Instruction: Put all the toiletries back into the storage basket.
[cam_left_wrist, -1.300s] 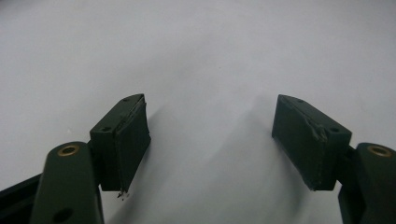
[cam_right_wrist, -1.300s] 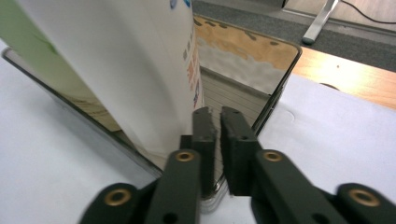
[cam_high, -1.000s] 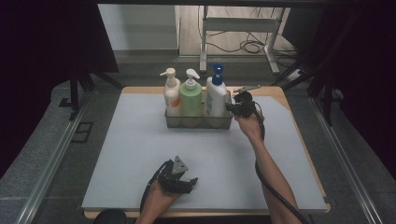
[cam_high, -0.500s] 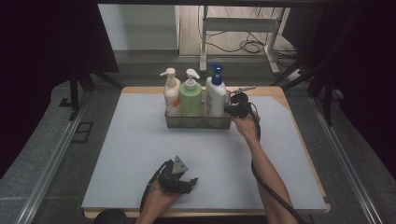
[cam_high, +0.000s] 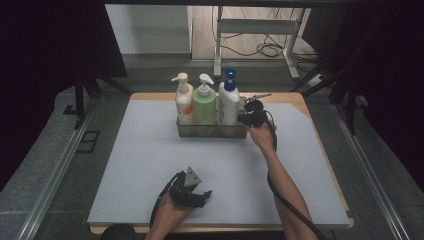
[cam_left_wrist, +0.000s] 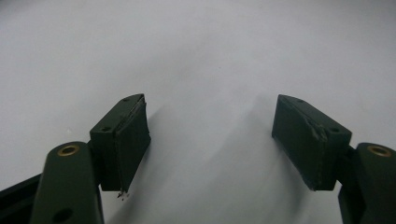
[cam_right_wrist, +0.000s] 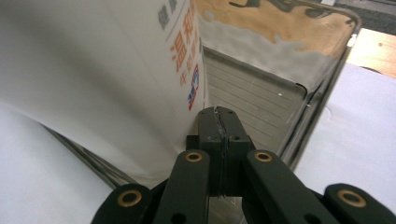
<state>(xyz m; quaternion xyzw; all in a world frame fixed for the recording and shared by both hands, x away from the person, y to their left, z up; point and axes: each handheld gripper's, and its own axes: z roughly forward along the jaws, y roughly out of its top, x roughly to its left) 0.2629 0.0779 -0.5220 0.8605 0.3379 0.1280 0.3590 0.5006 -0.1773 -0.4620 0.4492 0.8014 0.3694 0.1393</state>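
Left gripper (cam_high: 192, 192): held low at the near edge, forearm entering from below, fingers (cam_left_wrist: 123, 140) spread wide apart with nothing between them. Right gripper (cam_high: 248, 116): arm stretched far forward, wrist raised, fingers (cam_right_wrist: 219, 126) pressed fully together, tips pointing toward the left

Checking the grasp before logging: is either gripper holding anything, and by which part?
Nothing is visibly held. The right gripper is shut beside the white bottle in the tray; the left gripper is open over the mat.
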